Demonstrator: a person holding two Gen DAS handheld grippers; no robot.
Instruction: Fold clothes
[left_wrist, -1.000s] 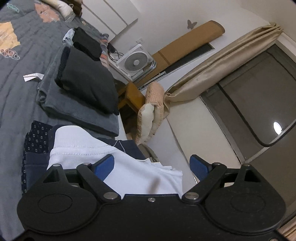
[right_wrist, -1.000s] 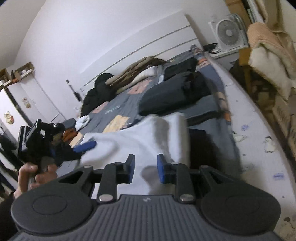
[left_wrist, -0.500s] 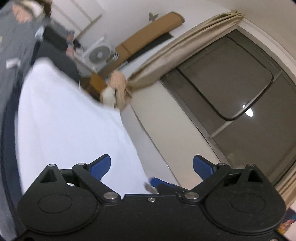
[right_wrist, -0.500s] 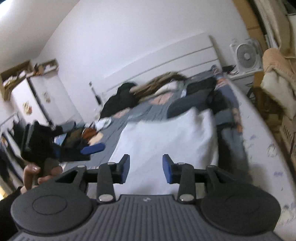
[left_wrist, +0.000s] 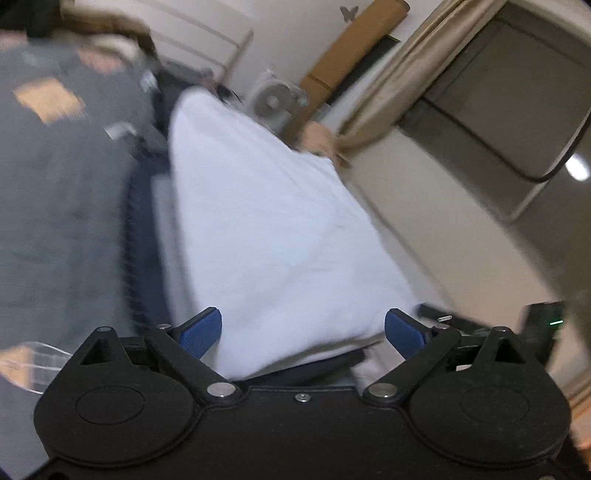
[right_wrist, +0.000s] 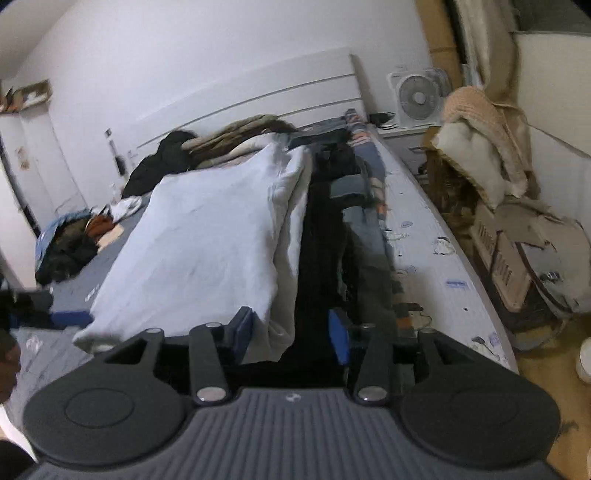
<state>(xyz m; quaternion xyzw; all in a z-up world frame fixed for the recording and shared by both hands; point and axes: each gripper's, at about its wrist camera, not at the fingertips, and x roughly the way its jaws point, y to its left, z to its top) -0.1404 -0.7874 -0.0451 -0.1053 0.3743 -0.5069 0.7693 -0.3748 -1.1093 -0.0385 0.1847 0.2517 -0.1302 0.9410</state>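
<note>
Firstly, through the left wrist camera, the left gripper is seen with its blue pads spread wide apart, nothing being pinched between them. A white garment is laid flat in front of it, its near edge lying between the pads without being clamped. A dark navy cloth is partly covered by the garment and shows along its left side. Both are carried by a bed with a grey quilt. A box fan and a beige curtain are seen beyond, though much of this view is blurred.

Through the right wrist camera, the right gripper is seen with its pads parted; the near right corner of the white garment reaches in beside the left pad, and whether it is touched cannot be told. A black garment is laid just beside the white one, on its right. Other clothes are piled by the headboard, and the box fan stands beyond the bed. The left gripper's blue pad is seen at the garment's left corner.
</note>
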